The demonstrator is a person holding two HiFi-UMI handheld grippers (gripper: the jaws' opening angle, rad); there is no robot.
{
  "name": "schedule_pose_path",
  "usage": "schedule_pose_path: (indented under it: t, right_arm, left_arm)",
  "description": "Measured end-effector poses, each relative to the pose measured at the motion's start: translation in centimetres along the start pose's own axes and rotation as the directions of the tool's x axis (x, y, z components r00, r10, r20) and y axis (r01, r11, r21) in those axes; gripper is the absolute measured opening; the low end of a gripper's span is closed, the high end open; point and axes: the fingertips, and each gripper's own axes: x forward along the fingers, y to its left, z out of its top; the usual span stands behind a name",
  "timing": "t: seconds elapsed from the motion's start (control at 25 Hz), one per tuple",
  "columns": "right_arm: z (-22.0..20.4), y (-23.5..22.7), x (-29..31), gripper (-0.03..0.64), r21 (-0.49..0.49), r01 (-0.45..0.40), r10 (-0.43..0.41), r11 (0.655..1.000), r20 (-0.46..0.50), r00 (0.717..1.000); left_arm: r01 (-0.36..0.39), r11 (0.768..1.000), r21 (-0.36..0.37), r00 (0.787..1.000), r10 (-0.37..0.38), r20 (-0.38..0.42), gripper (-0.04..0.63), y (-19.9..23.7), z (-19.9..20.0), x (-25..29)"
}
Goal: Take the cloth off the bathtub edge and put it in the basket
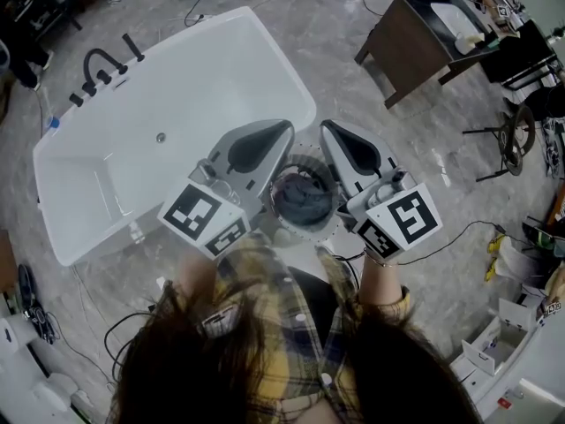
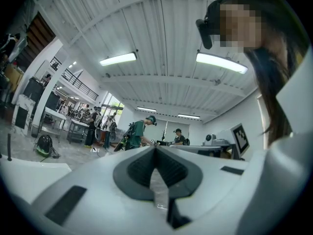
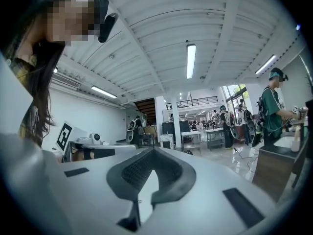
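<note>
In the head view a dark cloth (image 1: pixel 305 200) lies bunched inside the round white basket (image 1: pixel 329 228) on the floor, just right of the white bathtub (image 1: pixel 291 82). No cloth shows on the tub's rim. My left gripper (image 1: pixel 287 127) and right gripper (image 1: pixel 325 125) are held level, side by side above the basket, one on each side of it. Both are shut with nothing between the jaws. The left gripper (image 2: pixel 155 148) and the right gripper (image 3: pixel 154 150) each look out across the hall in their own views, tips pressed together.
A black faucet (image 1: pixel 101 64) stands on the tub's far left rim. A dark wooden vanity (image 1: pixel 410 42) with a white basin is at the upper right, and a stool (image 1: pixel 514 136) stands beyond it. Cables trail on the marble floor. People (image 2: pixel 141 133) work at distant benches.
</note>
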Motion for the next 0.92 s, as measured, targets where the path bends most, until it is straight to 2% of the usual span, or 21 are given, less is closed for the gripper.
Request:
schedule_pose_path:
  t: [0.92]
  right_arm:
    - [-1.3, 0.8, -1.2, 0.015, 0.029, 0.004, -0.003, 1.0, -0.018, 1.0]
  left_arm:
    - [-0.003, 1.0, 0.009, 1.0, 0.003, -0.004, 0.018, -0.9, -0.3, -0.8]
